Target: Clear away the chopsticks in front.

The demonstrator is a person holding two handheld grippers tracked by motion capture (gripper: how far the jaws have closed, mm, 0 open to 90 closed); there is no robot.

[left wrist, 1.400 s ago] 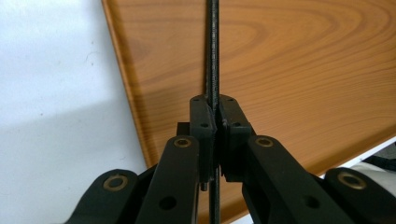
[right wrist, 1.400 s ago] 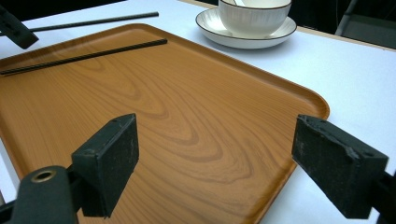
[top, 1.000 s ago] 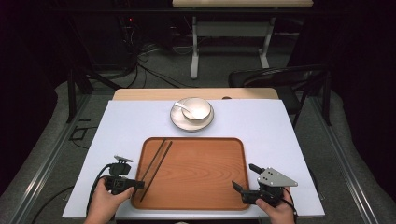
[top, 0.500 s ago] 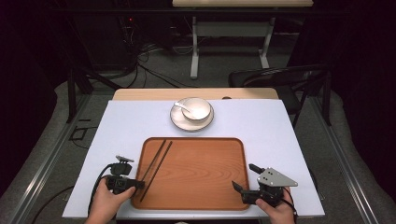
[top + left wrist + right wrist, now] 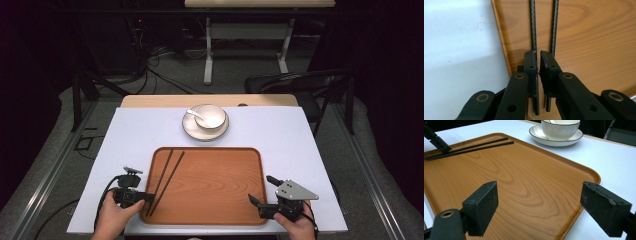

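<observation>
A wooden tray (image 5: 210,185) lies on the white table, with two black chopsticks (image 5: 167,175) resting side by side on its left part. My left gripper (image 5: 149,197) reaches over the tray's left rim at their near ends. In the left gripper view the jaws (image 5: 537,53) stand shut down to a sliver on the left chopstick (image 5: 533,25), while the other chopstick (image 5: 555,25) passes under the right jaw. Both sticks lie flat on the tray. My right gripper (image 5: 261,189) is open at the tray's near right corner, nothing between its jaws (image 5: 541,202).
A white bowl (image 5: 209,117) with a spoon (image 5: 195,114) stands on a saucer (image 5: 190,131) beyond the tray's far edge. A dark chair (image 5: 300,82) stands behind the table at the right. White tabletop stretches on both sides of the tray.
The left gripper has crept slightly right onto the chopsticks' near ends. The right gripper, tray and bowl have not moved.
</observation>
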